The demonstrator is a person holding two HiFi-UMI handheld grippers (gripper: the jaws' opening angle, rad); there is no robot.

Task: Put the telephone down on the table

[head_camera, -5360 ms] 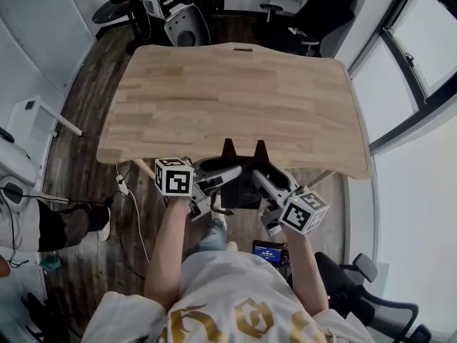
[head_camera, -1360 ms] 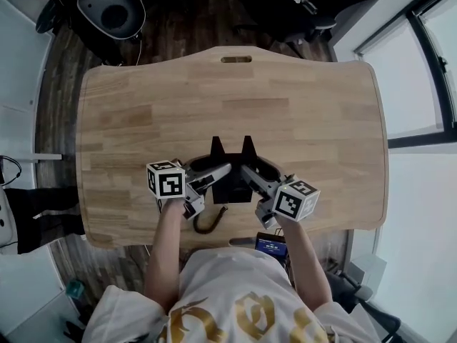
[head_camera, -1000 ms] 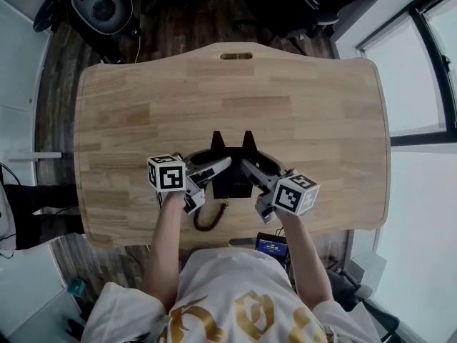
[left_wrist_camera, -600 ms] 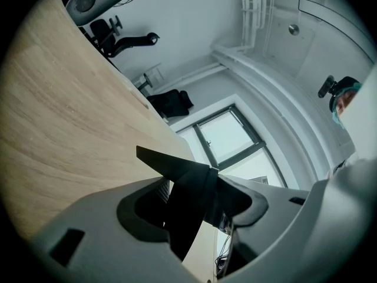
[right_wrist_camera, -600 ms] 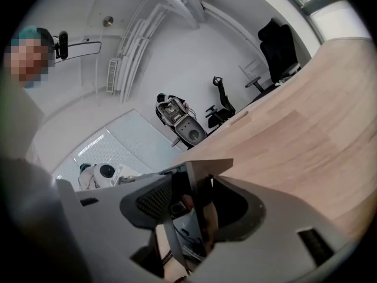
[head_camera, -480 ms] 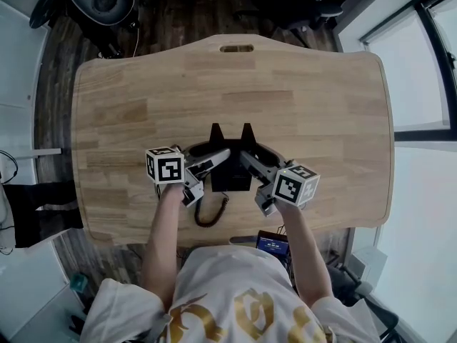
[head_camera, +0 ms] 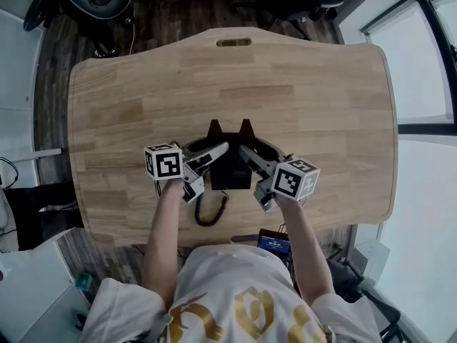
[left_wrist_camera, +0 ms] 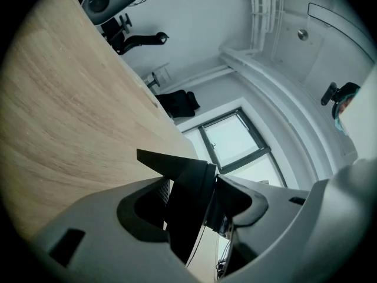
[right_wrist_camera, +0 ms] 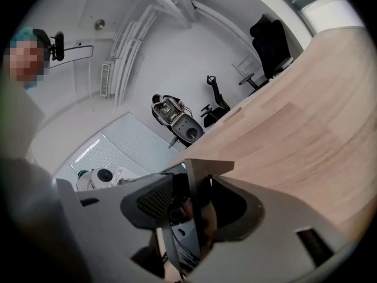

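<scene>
The left gripper point(head_camera: 212, 153) and right gripper point(head_camera: 249, 156) each clamped one side of the telephone point(head_camera: 230, 171), held low over the table point(head_camera: 307, 84) near its person-side edge; final set-down and release appeared to remain.

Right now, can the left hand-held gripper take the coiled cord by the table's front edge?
Probably not yet: the left hand-held gripper is shut on the telephone. The coiled cord lies close by, nothing between, so only that grip hinders.
</scene>
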